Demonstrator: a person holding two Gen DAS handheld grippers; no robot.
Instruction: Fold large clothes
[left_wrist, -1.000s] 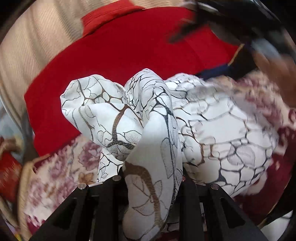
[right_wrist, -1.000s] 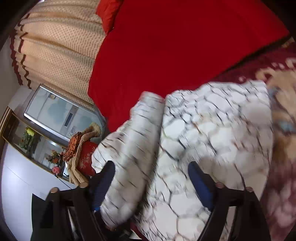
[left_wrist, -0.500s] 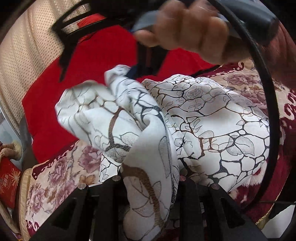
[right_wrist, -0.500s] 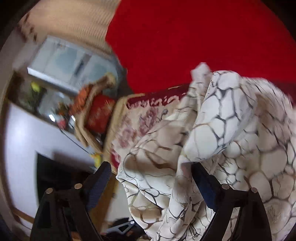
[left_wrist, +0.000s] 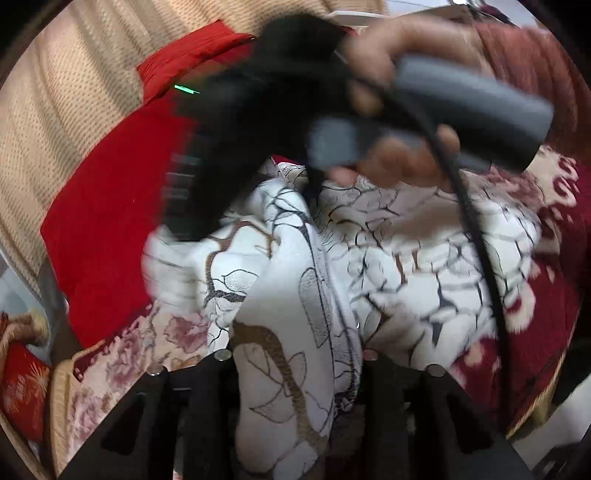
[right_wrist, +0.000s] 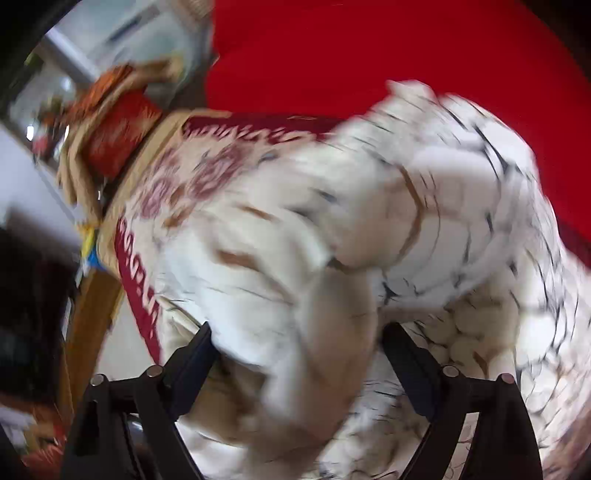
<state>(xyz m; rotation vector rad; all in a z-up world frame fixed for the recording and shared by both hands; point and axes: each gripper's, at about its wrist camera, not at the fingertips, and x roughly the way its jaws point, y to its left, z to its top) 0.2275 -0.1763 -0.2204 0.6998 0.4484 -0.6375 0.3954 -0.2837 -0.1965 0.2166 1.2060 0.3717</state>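
A white garment (left_wrist: 424, 258) with black and brown vein print lies bunched on a floral blanket. One thick fold of it (left_wrist: 291, 332) rises between the fingers of my left gripper (left_wrist: 295, 362). The jaws are opening, and the fold still fills the gap and touches both fingers. A person's hand (left_wrist: 399, 162) holds the other tool just above the garment's far side, blurred by motion. In the right wrist view, my right gripper (right_wrist: 299, 339) stands wide open and points down onto the garment (right_wrist: 424, 221). A loose mound of cloth lies between its fingers, unpinched.
A red sheet (left_wrist: 110, 203) lies beyond the garment, with a beige curtain (left_wrist: 55, 110) behind it. The maroon floral blanket (right_wrist: 192, 177) reaches the bed's edge. A red cushion (right_wrist: 118, 129) and dark furniture (right_wrist: 29, 295) stand past that edge. A black cable (left_wrist: 476, 236) crosses the garment.
The hand with the right gripper swung in from the upper right across the garment, rolling and tipping down onto it. The left fingers now stand slightly wider around the fold.
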